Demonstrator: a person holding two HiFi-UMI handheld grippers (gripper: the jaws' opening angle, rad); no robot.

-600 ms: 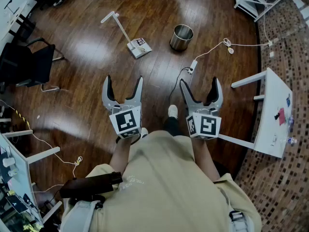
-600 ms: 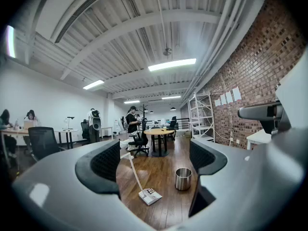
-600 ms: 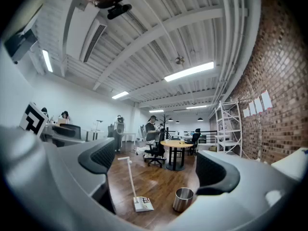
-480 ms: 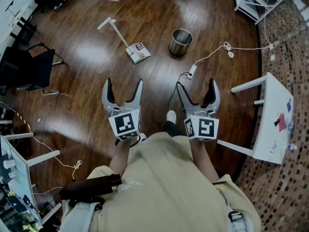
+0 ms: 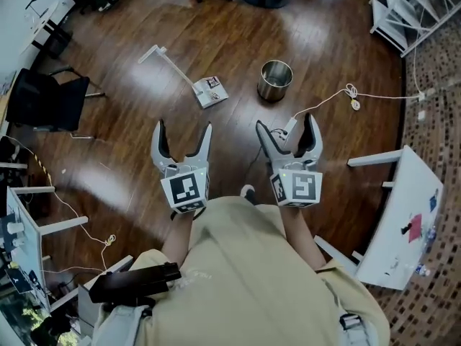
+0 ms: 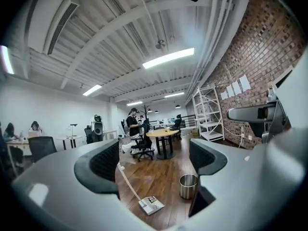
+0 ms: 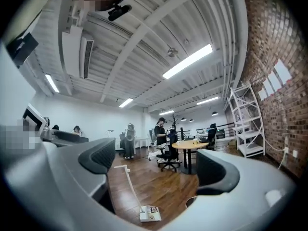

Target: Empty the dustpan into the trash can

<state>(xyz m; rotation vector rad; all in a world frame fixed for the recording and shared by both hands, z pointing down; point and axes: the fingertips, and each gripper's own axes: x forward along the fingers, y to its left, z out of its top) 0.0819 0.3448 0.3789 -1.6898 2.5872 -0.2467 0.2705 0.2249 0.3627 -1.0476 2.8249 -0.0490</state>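
Observation:
A white long-handled dustpan (image 5: pixel 210 91) lies on the wooden floor ahead, its handle running off to the upper left. A round steel trash can (image 5: pixel 274 80) stands just right of it. Both my grippers hover level in front of my body, well short of them. The left gripper (image 5: pixel 183 135) is open and empty. So is the right gripper (image 5: pixel 286 130). In the left gripper view the dustpan (image 6: pixel 152 205) and the trash can (image 6: pixel 188 186) show between the jaws. The right gripper view shows the dustpan (image 7: pixel 150 213) and only the trash can rim (image 7: pixel 191 202).
A white cable with a power strip (image 5: pixel 290 127) runs across the floor under my right gripper. A white table (image 5: pixel 403 223) stands at right, a black chair (image 5: pixel 45 99) at left, a white shelf rack (image 5: pixel 410 6) at top right. Far ahead, people sit around a round table (image 6: pixel 163 134).
I have stepped forward: the dustpan and trash can sit slightly closer to the grippers, and the white table has slid back to the lower right. Both grippers stay open.

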